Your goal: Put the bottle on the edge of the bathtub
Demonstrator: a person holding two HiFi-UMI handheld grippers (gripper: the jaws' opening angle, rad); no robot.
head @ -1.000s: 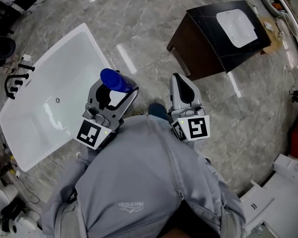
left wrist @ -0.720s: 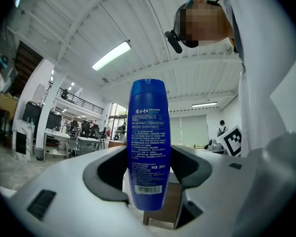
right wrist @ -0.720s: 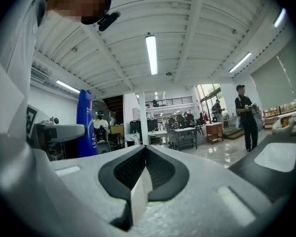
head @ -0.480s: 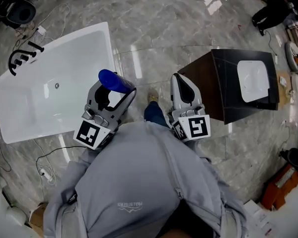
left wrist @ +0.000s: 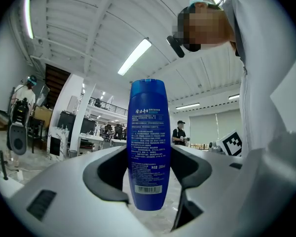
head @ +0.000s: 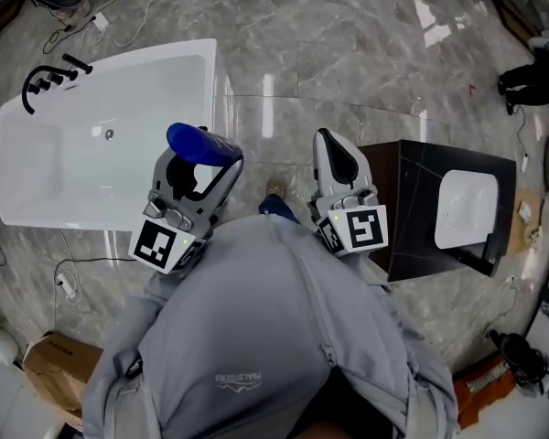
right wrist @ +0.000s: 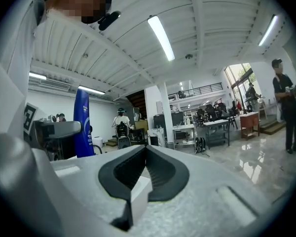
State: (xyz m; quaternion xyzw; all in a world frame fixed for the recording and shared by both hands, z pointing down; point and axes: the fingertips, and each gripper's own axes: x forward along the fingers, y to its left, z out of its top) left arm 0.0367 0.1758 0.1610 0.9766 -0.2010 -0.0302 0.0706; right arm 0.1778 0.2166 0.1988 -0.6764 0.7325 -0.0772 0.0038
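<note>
Head view | bottle upright, long axis across the jaws, clamped by left gripper | bathtub just left and ahead, right-hand rim nearest | left hand nearer the tub | right gripper closed, empty, beside dark cabinet

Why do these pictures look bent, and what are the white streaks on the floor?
Head view: a wide lens bows the bathtub edges; light glares off the glossy floor. Left gripper view: dark rounded corners, but the bottle is sharp.
</note>
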